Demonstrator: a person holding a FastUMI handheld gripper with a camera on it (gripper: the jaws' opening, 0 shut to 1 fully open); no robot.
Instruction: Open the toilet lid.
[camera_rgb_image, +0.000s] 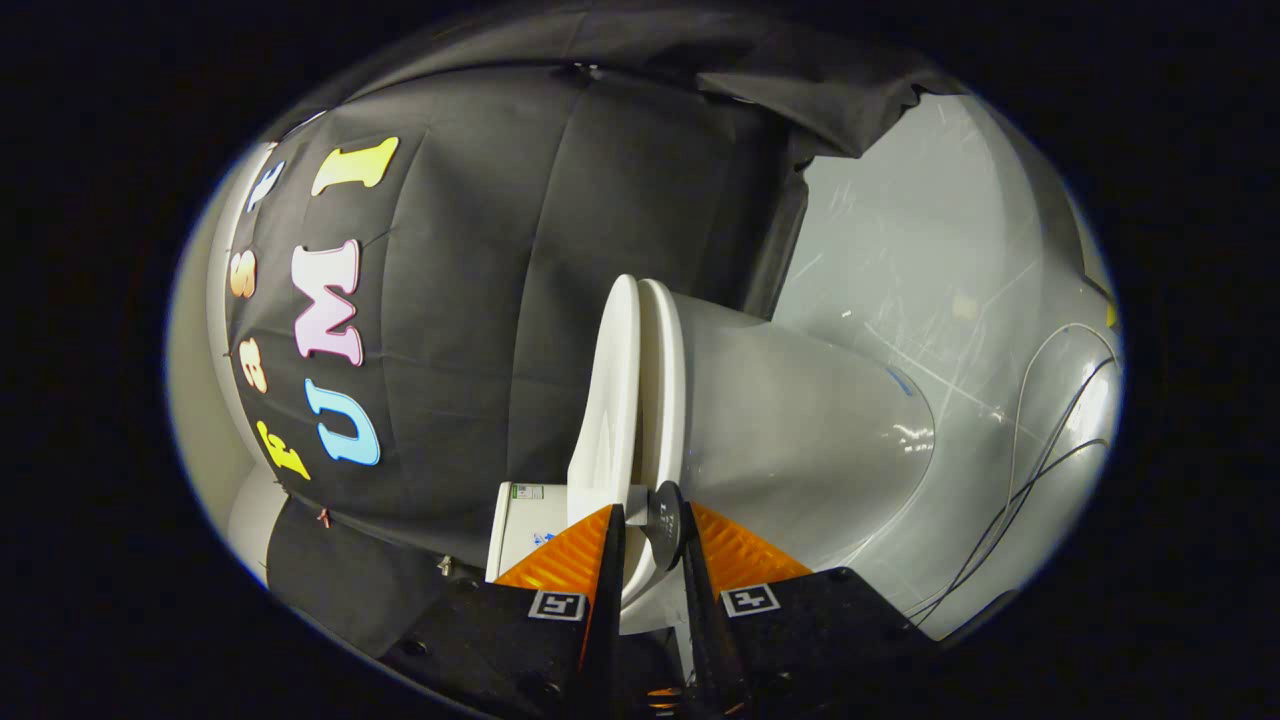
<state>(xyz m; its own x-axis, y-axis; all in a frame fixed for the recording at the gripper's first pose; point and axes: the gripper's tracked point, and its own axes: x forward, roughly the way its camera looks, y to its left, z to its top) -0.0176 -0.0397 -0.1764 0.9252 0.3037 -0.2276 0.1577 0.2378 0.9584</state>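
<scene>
A white toilet (790, 420) appears rolled sideways in the gripper's view. The gripper (648, 545) has its jaws nearly closed, pinching the edge of the toilet lid (608, 400), which is parted slightly from the seat (662, 380). Lifting seems underway; next, the lid likely needs swinging toward the tank (525, 530).

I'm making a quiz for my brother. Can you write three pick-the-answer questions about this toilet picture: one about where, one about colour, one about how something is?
1. Where is the toilet lid's edge?
A. between the gripper's fingers
B. far beyond them
C. on the floor

2. What colour is the toilet bowl?
A. blue
B. white
C. green

3. How is the lid?
A. swung fully up
B. taken off
C. down near the seat

Answers: 1 A, its white edge sits in the finger gap; 2 B, the bowl looks white; 3 C, it lies close along the seat.
</scene>
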